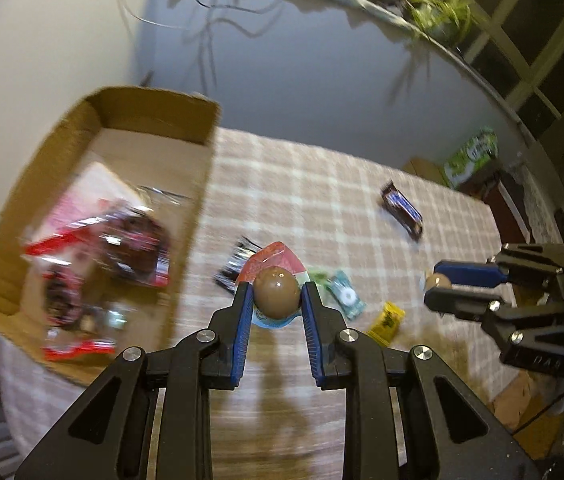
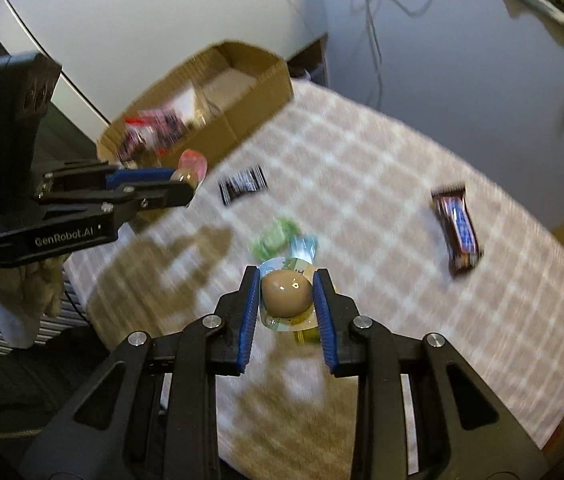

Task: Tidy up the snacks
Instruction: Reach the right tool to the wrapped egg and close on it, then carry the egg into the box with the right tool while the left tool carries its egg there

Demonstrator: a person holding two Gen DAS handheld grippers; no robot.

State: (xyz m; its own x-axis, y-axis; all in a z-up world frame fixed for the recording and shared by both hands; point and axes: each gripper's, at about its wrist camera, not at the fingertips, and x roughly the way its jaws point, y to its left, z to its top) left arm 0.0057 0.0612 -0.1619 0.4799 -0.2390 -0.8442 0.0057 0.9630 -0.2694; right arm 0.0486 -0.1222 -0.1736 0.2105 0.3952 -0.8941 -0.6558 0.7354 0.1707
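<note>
My left gripper [image 1: 275,294] is shut on a brown egg-shaped snack [image 1: 275,291] in a clear pack with a red corner, held above the checked tablecloth. My right gripper [image 2: 286,292] is shut on a second brown egg snack [image 2: 286,293] in a clear pack. Each gripper also shows in the other view: the right gripper [image 1: 436,288] at the right, the left gripper [image 2: 185,184] at the left, near the box. An open cardboard box [image 1: 197,200] at the left holds several red and dark snack packs [image 1: 133,248].
On the tablecloth [image 2: 382,184] lie a dark chocolate bar [image 2: 457,228], a black-and-white striped pack [image 2: 241,185], green wrappers [image 2: 273,238], a teal pack [image 1: 346,294] and a yellow sachet [image 1: 386,320]. A green box [image 1: 472,156] and a plant [image 1: 440,12] stand beyond the table.
</note>
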